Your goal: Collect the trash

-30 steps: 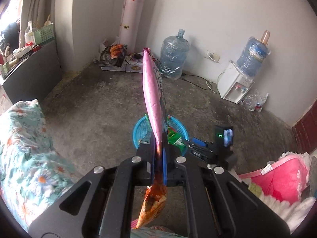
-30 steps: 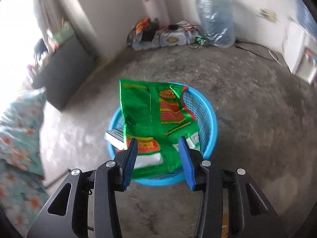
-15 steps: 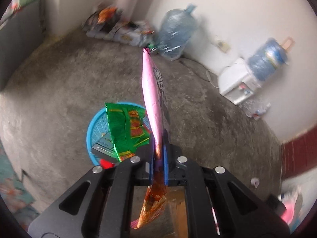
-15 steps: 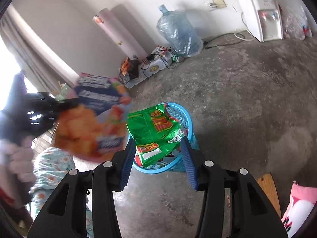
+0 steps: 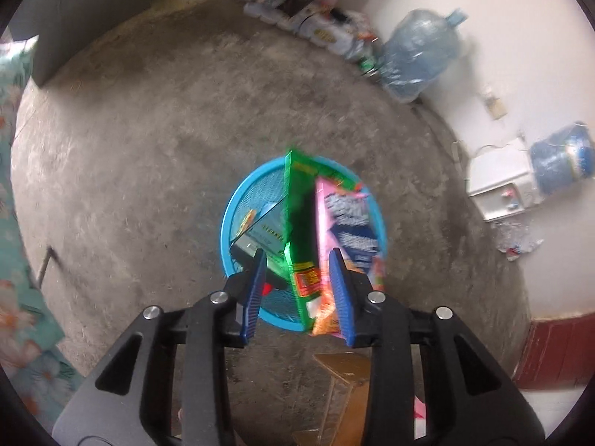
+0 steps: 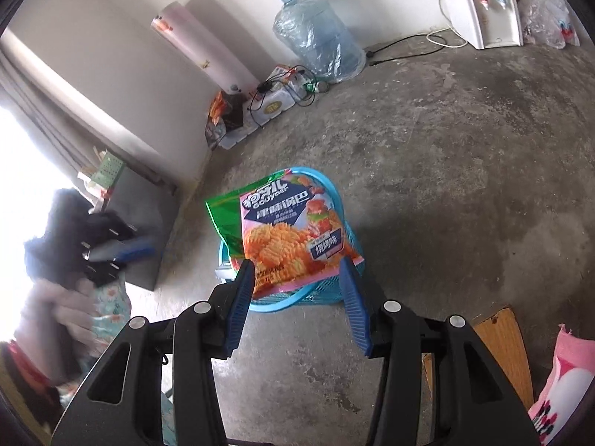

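Left wrist view: left gripper (image 5: 297, 278) is held wide apart, gripping nothing; beyond it the pink snack bag (image 5: 347, 223) is seen in the blue basket (image 5: 234, 204), right of a green bag (image 5: 297, 208). Right gripper (image 6: 297, 293) is likewise spread wide and holds nothing, near the basket.

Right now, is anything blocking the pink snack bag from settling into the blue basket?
Partly. The green bag stands upright inside the blue basket, and the pink snack bag leans against it, its top above the rim. The left tool is open above them, no longer gripping; nothing else visible stands in the way.
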`<state>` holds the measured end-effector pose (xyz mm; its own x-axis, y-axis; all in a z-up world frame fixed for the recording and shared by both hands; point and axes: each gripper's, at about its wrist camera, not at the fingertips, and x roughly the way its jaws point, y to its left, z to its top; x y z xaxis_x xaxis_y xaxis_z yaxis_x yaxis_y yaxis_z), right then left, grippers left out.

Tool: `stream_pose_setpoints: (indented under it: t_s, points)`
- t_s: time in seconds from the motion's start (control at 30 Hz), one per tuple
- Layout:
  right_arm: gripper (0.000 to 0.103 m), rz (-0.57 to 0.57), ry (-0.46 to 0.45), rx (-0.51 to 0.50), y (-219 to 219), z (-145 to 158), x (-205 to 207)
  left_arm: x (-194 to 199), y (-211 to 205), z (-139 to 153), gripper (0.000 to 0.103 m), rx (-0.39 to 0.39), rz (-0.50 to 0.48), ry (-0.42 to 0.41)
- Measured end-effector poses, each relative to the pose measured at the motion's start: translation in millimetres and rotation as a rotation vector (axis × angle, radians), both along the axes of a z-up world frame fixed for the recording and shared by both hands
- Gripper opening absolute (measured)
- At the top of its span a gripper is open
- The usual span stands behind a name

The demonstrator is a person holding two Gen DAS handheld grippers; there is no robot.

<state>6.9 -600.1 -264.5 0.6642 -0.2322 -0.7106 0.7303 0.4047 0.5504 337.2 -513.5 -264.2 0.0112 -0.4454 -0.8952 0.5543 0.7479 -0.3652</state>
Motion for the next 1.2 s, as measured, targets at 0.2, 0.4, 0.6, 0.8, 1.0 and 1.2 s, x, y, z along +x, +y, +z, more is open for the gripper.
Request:
stream_pose_setpoints:
  t_s: [0.2,0.4,0.6,0.8,1.0,1.2]
  points:
    - [0.046,0.036,-0.003,-0.030,13.0,18.0,15.6,-17.7,47.4,100.3,0.043,-0.126,-0.166,-0.091]
    - [0.046,0.114,-0.043,-0.108,42.2,64.0,29.7,-70.3,139.8,190.3,0.063,-0.201,-0.256,-0.250]
    - [0.057,0.249,-0.108,-0.275,99.6,144.3,39.7,-111.0,251.5,245.1,0.084,-0.242,-0.064,-0.367]
    - [0.081,0.426,-0.200,-0.498,186.7,229.1,42.9,-156.7,350.7,269.6,0.094,-0.218,0.230,-0.474]
    - [0.096,0.539,-0.232,-0.647,266.8,278.1,36.0,-189.6,416.0,254.6,0.094,-0.089,0.443,-0.466]
    - [0.096,0.614,-0.169,-0.747,319.0,299.3,26.1,-223.9,460.2,244.9,0.094,0.040,0.539,-0.586]
